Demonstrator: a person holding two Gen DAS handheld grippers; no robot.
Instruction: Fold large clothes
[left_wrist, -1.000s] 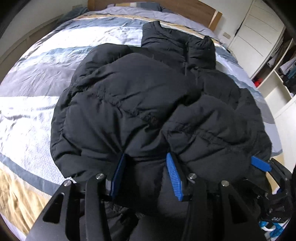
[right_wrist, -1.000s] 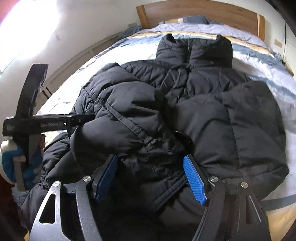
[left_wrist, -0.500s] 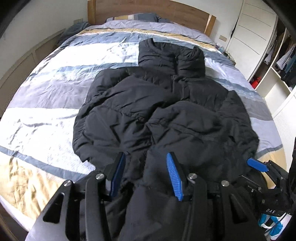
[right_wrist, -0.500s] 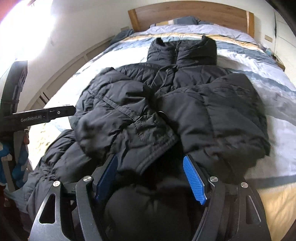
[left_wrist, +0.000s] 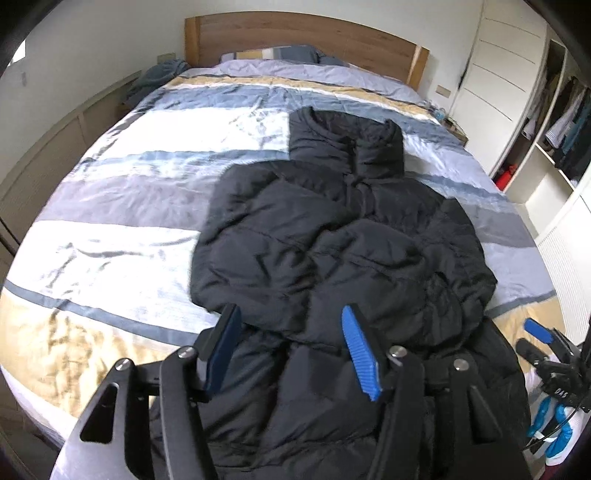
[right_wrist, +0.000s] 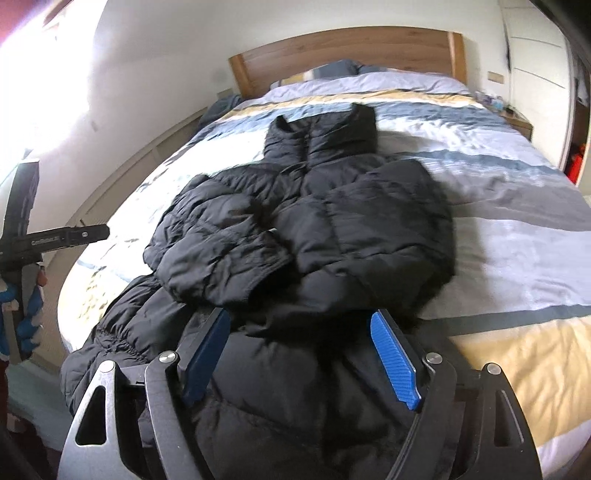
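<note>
- Bed (left_wrist: 110, 229), striped cover, wooden headboard (left_wrist: 295, 37).
- Black puffer jacket (left_wrist: 332, 240) lying on the bed, collar toward the headboard, sleeves folded across its front, hem hanging off the near edge.
- Left gripper (left_wrist: 295, 354): jaws just widened, apart above the hem, gripping nothing.
- Right gripper (right_wrist: 299, 358): likewise.

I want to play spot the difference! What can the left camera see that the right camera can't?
Only the left camera shows the open closet with hanging clothes, and the right gripper at its edge. Only the right camera shows the bright window and the left gripper's black body. Both show the black puffy jacket with folded sleeves on the striped bed, and the wooden headboard.
</note>
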